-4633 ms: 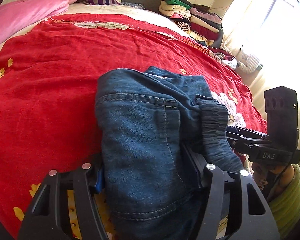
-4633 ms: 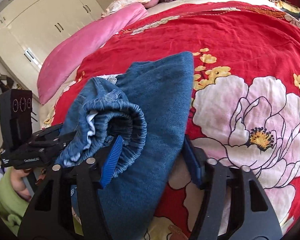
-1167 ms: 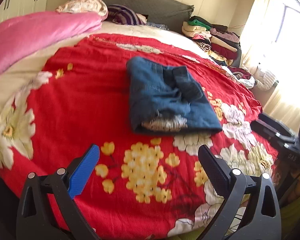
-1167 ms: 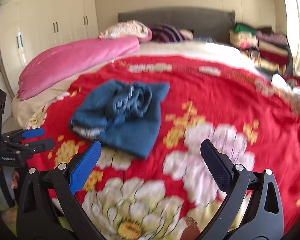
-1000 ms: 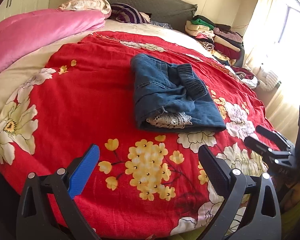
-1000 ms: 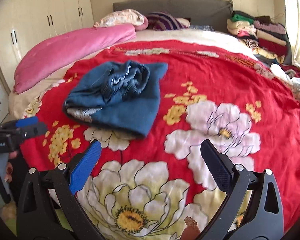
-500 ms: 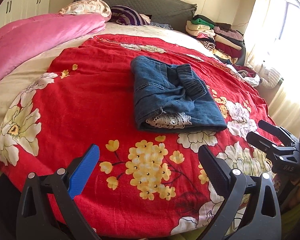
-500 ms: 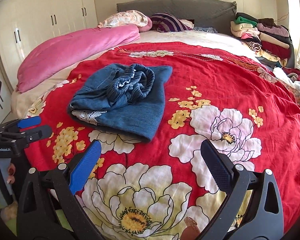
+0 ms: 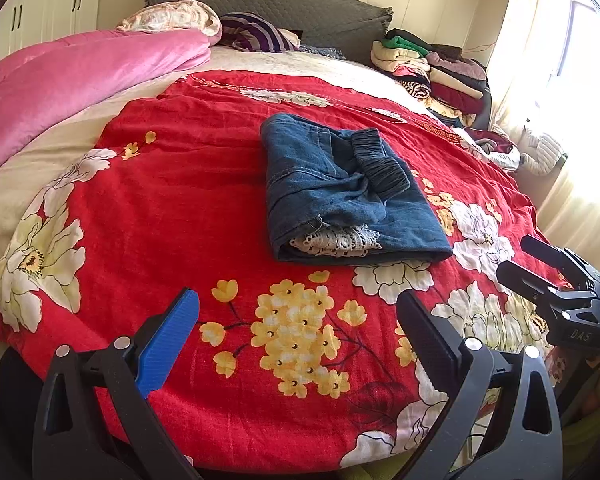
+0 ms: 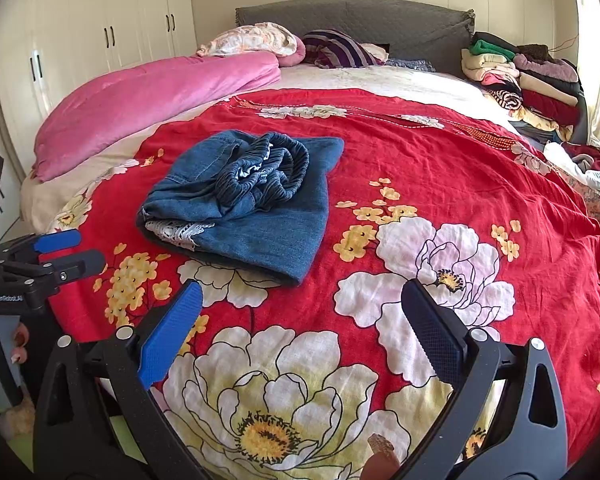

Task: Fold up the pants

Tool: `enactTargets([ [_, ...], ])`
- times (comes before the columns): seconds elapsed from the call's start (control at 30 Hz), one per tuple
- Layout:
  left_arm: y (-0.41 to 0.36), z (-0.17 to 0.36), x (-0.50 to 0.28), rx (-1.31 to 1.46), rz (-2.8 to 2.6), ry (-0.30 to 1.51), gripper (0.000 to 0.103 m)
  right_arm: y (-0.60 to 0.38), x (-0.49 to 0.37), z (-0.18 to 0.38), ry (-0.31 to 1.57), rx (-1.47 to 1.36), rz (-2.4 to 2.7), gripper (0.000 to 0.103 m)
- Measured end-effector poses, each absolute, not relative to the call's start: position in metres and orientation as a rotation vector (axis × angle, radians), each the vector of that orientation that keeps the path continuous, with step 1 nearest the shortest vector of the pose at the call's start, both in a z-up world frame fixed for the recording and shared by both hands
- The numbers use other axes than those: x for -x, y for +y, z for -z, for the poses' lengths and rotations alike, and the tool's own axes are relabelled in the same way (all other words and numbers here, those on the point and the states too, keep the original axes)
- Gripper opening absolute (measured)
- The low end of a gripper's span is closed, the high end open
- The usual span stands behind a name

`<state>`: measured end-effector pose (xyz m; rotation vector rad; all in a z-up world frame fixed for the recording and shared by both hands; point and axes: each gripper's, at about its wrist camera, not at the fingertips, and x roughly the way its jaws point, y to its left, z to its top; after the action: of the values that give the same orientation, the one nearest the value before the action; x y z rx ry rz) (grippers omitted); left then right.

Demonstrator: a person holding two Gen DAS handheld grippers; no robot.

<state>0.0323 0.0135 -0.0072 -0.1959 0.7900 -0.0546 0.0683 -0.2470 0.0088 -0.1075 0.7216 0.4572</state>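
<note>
Your pants (image 9: 348, 196) lie folded in a compact bundle on the bed (image 9: 172, 200). Both grippers, left gripper (image 9: 298, 332) and right gripper (image 10: 300, 324), are spread empty, well apart from them. Folding appears complete; only waistband tidying remains.

left gripper (image 9: 298, 320): jaws spread, empty | right gripper (image 10: 302, 314): jaws spread, empty

The pants (image 9: 340, 196) (image 10: 244, 200) are blue denim and lie folded into a compact, roughly square bundle on the red flowered bedspread (image 9: 172, 208) (image 10: 440, 168), around the middle of the bed and somewhat nearer its foot edge than the headboard. The elastic gathered waistband (image 9: 380, 164) (image 10: 268, 172) sits crumpled on top. At the end facing the foot edge, a white lace trim (image 9: 336, 240) (image 10: 180, 230) shows between the denim layers.
</note>
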Motion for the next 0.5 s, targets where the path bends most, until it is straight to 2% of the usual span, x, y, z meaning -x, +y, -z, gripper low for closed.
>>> enactTargets([
  [0.5,0.0123,0.0047,-0.0304,0.180,0.044,0.790,0.099,-0.2465,-0.0668,-0.0083,0.725,0.111,-0.461,0.094],
])
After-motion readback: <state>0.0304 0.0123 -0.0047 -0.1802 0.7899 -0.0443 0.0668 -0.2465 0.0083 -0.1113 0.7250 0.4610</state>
